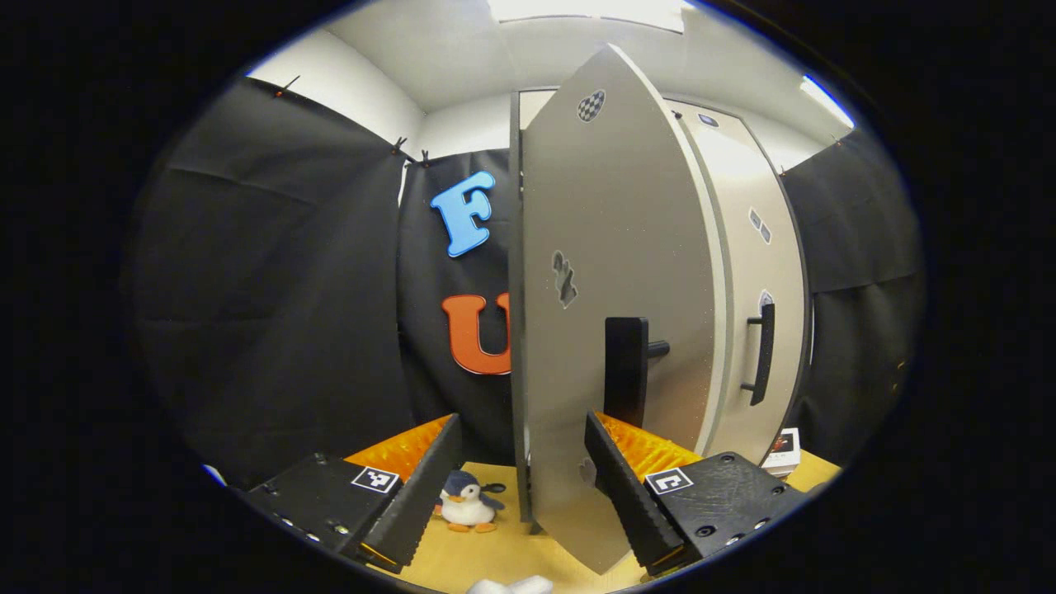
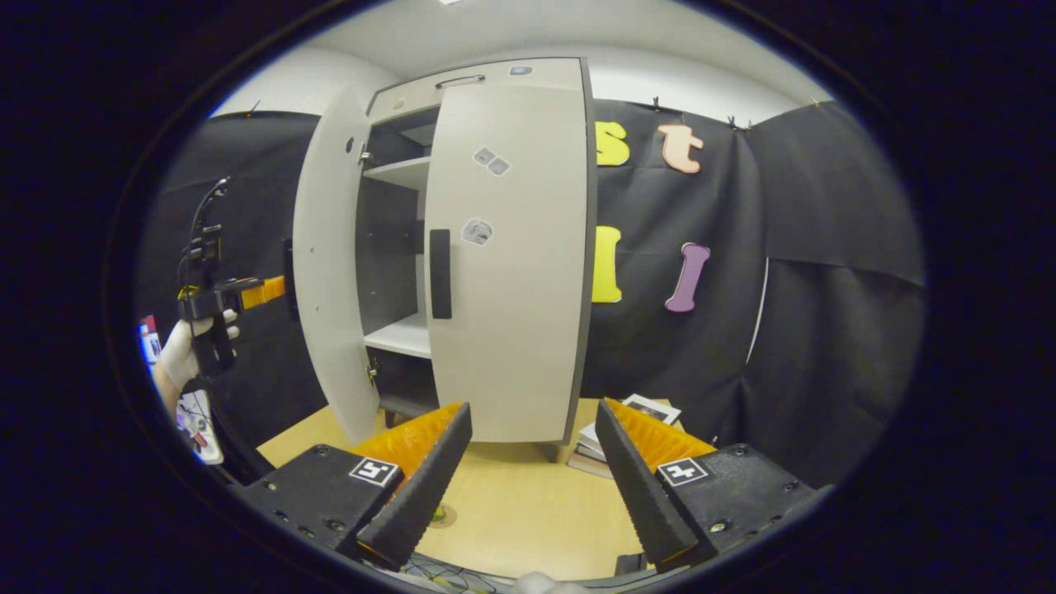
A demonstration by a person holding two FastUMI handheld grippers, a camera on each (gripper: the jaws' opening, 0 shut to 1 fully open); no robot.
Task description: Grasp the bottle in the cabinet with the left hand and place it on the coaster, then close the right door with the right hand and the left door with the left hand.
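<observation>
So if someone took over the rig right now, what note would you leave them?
Left gripper: open, empty, straddling the edge of the left door, near its handle.
Right gripper: open, empty, back from the cabinet over the table.
Right door: looks closed.
Left door: partly open; the shelves seen through the gap hold no bottle.
Bottle and coaster: not visible, so placement can't be confirmed.
Left: push the left door shut.

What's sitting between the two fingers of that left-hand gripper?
In the left gripper view, the left gripper is open and the left door's edge stands between its fingers, with a toy penguin on the table alongside.
</observation>
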